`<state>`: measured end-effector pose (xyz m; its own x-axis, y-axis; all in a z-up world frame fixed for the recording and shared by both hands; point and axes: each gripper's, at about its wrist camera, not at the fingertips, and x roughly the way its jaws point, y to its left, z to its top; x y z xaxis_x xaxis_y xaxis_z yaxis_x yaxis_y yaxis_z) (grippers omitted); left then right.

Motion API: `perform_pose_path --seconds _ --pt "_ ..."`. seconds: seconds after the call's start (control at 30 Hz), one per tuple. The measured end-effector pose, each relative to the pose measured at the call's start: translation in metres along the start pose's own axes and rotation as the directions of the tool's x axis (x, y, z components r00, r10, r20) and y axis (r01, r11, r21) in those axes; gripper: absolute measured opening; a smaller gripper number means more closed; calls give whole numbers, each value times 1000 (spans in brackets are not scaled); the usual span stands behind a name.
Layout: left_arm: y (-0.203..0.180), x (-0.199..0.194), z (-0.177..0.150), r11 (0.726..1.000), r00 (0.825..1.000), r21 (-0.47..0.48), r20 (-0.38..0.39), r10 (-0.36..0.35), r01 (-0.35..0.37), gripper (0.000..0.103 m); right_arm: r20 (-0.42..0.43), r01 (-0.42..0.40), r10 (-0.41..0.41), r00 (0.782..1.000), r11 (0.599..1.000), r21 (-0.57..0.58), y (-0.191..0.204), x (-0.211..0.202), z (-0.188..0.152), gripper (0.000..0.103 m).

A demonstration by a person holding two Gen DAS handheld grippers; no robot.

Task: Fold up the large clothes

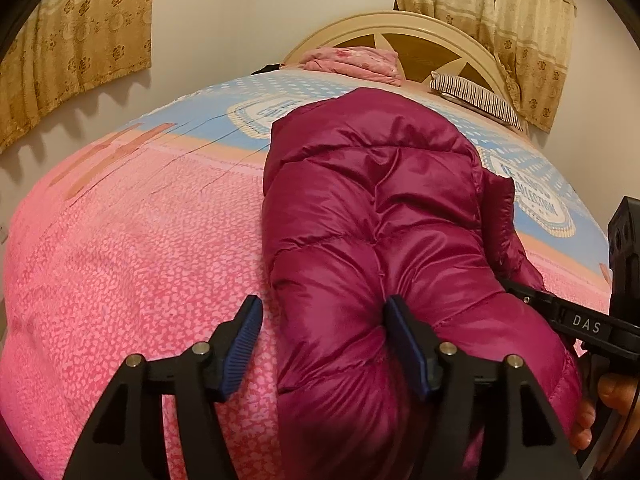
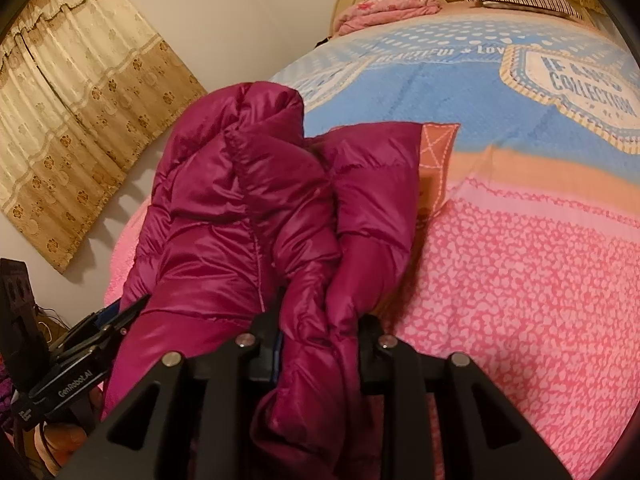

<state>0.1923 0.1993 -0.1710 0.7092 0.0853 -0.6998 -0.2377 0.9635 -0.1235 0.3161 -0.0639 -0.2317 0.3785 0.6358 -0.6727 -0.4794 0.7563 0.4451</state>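
Observation:
A shiny magenta puffer jacket (image 1: 372, 208) lies bunched lengthwise on the bed, its near end toward me. My left gripper (image 1: 324, 340) stands open over that near end. Its right pad (image 1: 404, 344) rests against the fabric, while its left pad (image 1: 244, 336) hangs over the bare blanket. In the right wrist view my right gripper (image 2: 320, 332) is shut on a gathered fold of the jacket (image 2: 240, 208), which bulges up between its fingers. The left gripper (image 2: 120, 316) shows at the jacket's left side.
A pink and blue patterned blanket (image 1: 140, 260) covers the bed. A folded pink cloth (image 1: 356, 62) and a striped pillow (image 1: 476, 98) lie by the cream headboard (image 1: 400, 28). Beige curtains (image 1: 80, 40) hang on the wall. A hand (image 1: 612, 396) grips the right tool.

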Motion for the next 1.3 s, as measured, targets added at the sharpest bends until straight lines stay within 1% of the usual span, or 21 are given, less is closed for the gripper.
perform_pose_path --seconds 0.07,0.23,0.47,0.57,0.67,0.77,0.8,0.93,1.0,1.07,1.1,1.2,1.3 --pt "2 1 -2 1000 1000 -8 1 4 -4 68 -3 7 -7 1000 1000 0 0 2 -1 31" --pt "5 2 -5 1000 1000 -20 8 4 -3 70 1 20 -20 1000 1000 0 2 4 -1 38" --pt "6 -1 -4 1000 1000 -13 5 13 -13 72 3 44 -44 999 999 -19 5 4 -1 38" --pt "6 -10 -3 1000 1000 -5 11 25 -25 72 9 49 -49 999 999 -8 7 1 -1 41" --pt "5 -33 0 999 998 2 59 36 -36 72 26 61 -60 998 998 -7 11 -10 0 43" --pt "5 -57 4 999 994 -1 104 32 -32 72 54 85 -83 995 996 -37 25 -26 -2 43" --pt "5 -68 6 1000 992 -1 124 30 -31 72 68 96 -92 993 994 -53 32 -34 -3 45" --pt "3 -108 8 999 979 24 200 42 -47 72 131 133 -121 984 987 -92 52 -62 -6 58" --pt "4 -126 8 998 972 32 230 40 -49 72 182 137 -117 976 985 -104 64 -85 -10 59" --pt "5 -140 8 999 966 31 254 35 -44 72 224 147 -117 967 982 -120 77 -102 -14 67" --pt "6 -146 8 999 964 32 265 29 -39 72 258 154 -115 959 978 -138 85 -113 -16 72" --pt "0 -157 10 999 959 35 283 22 -34 73 308 170 -111 945 971 -170 104 -131 -19 73" --pt "0 -164 11 999 954 29 299 10 -20 73 332 173 -103 937 967 -187 117 -140 -21 73"
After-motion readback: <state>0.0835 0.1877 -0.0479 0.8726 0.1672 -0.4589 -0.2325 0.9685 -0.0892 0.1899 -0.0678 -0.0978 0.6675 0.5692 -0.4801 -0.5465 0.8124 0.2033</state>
